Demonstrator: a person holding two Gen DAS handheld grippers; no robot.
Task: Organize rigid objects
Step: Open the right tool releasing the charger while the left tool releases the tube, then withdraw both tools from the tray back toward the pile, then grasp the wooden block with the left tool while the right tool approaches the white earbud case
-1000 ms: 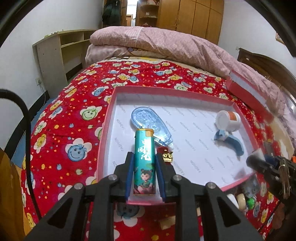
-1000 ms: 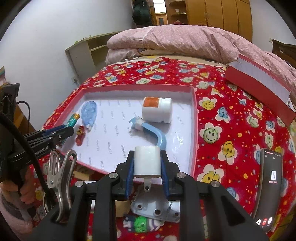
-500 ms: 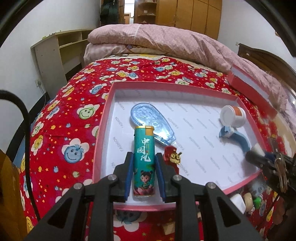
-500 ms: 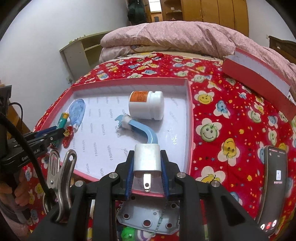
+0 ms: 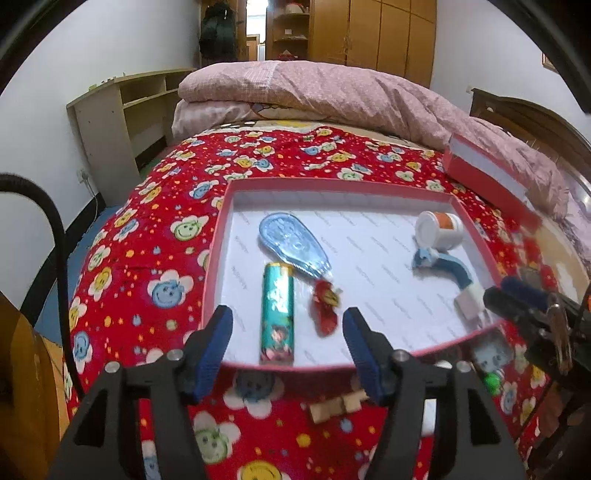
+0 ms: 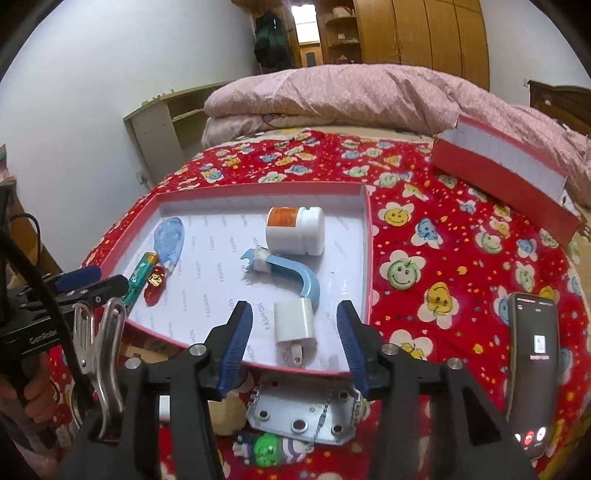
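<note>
Both grippers' jaws are opening, nothing pressed: the lighter (image 5: pixel 277 313) lies between the left gripper (image 5: pixel 286 345) pads, the white charger (image 6: pixel 295 325) between the right gripper (image 6: pixel 293 341) pads — both inside the red tray (image 6: pixel 369 258). Withdrawing carelessly could drag either back over its near rim.

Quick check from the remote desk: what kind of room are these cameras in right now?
Most likely a bedroom at home. The red tray sits on a bed with a red smiley-flower bedspread, a folded pink quilt lies at its far end, and wooden wardrobes line the back wall.
</note>
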